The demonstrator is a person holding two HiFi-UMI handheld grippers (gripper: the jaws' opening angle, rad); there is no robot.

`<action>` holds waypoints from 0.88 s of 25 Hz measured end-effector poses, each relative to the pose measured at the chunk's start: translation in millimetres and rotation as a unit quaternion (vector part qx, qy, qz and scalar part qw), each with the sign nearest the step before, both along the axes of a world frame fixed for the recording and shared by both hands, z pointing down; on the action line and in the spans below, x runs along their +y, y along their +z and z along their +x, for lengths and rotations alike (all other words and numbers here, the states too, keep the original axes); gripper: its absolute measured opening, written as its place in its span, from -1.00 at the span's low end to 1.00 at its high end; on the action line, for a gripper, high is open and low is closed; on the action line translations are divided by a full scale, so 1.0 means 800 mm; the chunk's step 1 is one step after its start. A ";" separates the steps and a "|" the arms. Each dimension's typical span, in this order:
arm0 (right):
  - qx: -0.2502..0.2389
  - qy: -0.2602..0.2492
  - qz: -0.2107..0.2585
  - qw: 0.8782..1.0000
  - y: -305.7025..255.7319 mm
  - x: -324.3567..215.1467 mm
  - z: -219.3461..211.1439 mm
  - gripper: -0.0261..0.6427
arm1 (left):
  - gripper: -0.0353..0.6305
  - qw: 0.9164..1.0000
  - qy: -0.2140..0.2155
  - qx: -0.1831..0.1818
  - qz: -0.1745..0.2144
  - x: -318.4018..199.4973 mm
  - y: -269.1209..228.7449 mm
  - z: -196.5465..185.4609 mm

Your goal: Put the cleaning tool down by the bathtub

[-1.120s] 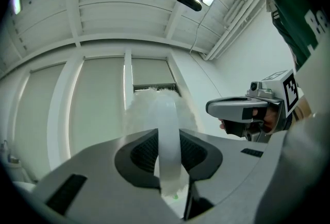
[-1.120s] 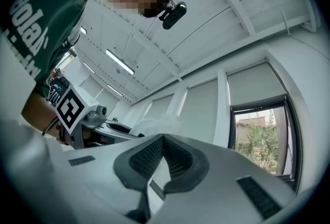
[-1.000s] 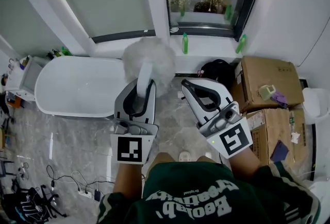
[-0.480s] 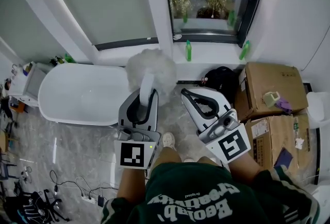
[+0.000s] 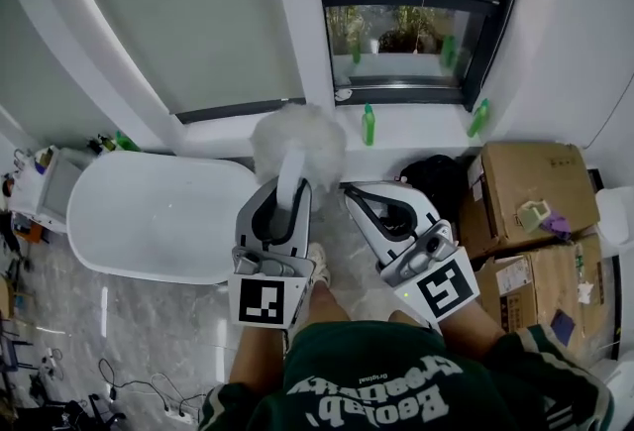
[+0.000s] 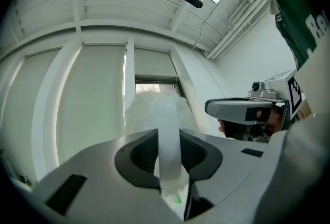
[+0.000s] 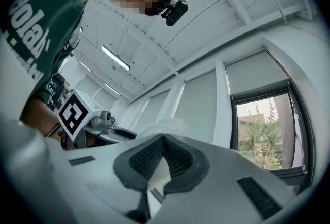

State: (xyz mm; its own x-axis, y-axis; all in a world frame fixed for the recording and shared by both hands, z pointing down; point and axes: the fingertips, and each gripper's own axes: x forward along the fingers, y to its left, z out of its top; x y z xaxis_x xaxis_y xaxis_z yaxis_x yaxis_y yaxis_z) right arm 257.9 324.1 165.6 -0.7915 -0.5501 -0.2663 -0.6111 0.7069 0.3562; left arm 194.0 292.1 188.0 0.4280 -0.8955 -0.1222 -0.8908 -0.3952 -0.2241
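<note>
A white fluffy duster (image 5: 297, 140) is the cleaning tool; its pale handle (image 5: 290, 183) runs back between the jaws of my left gripper (image 5: 287, 191), which is shut on it. In the left gripper view the handle (image 6: 167, 138) stands upright between the dark pads, with the fluffy head (image 6: 140, 109) beyond. The white bathtub (image 5: 149, 211) lies on the floor left of the left gripper. My right gripper (image 5: 351, 191) hangs beside it, jaws together with nothing in them; its own view shows the pads (image 7: 154, 153) meeting at the tip. Both grippers are held above the floor.
Cardboard boxes (image 5: 525, 183) stack at the right, with a black bag (image 5: 436, 171) by the wall. Two green bottles (image 5: 369, 125) stand on the sill under the window. A small stand with items (image 5: 48, 183) sits left of the tub. Cables (image 5: 129, 389) lie on the floor.
Both grippers have moved forward together toward the tub and the window wall, the duster still in the left one. The jaws look the same.
</note>
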 end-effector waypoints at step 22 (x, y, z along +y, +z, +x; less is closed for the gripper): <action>0.019 0.051 -0.054 0.997 0.006 -0.384 -0.154 -0.88 | -0.62 1.000 0.021 0.002 -0.020 -0.403 -0.003 -0.170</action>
State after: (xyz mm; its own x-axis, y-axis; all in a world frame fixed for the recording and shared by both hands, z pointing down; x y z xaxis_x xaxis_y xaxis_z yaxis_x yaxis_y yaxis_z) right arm 134.3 16.6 170.2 -0.7380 -0.6525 -0.1720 -0.6697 0.6772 0.3047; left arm 58.3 -29.9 185.6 0.4643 -0.8813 -0.0876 -0.8743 -0.4403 -0.2044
